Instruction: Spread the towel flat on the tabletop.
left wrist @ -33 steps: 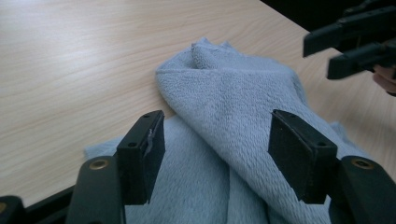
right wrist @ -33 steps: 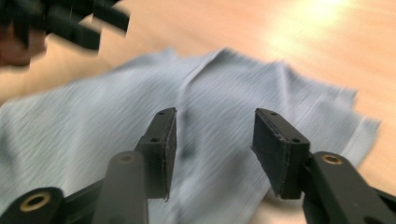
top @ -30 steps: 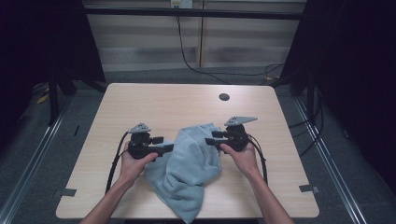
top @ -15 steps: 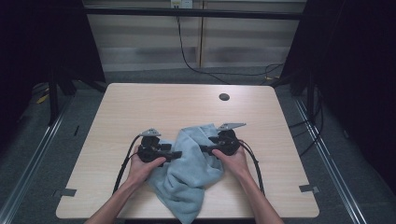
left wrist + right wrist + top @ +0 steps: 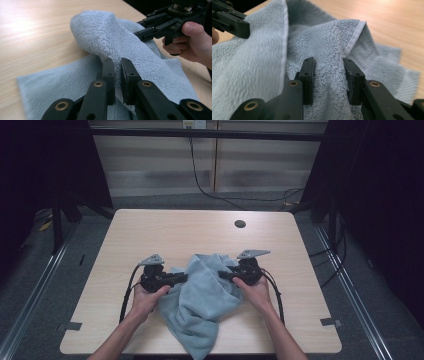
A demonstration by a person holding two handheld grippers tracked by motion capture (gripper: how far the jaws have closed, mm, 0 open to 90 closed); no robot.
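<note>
Both hands have drawn in toward each other since a second ago, bunching the cloth up into a ridge between them, and both sets of jaws have just been closing. From where I stand, the left gripper (image 5: 182, 278) is clamped tight on a thin fold of the light blue towel (image 5: 200, 302), its two black jaws nearly meeting with only a sliver of terry between them in the left gripper view. The right gripper (image 5: 224, 274) has a thicker bunch of towel between its jaws; the pads look to be pressing into the pile on both sides, so I would call that a grip too, though a looser one. The towel lies on the near middle of the wooden table (image 5: 150, 235), heaped between the two grippers, with one corner hanging over the near edge. It looks light, soft and floppy: it will sag and fold wherever it is not held, and a shallow pinch on plush pile could slip. A hemmed edge or a corner, like the stitched border in the right gripper view (image 5: 353, 40), seems the surest place to hold. No containers stand on the table; I see a small round hole (image 5: 240, 224) in the far part of the top.
</note>
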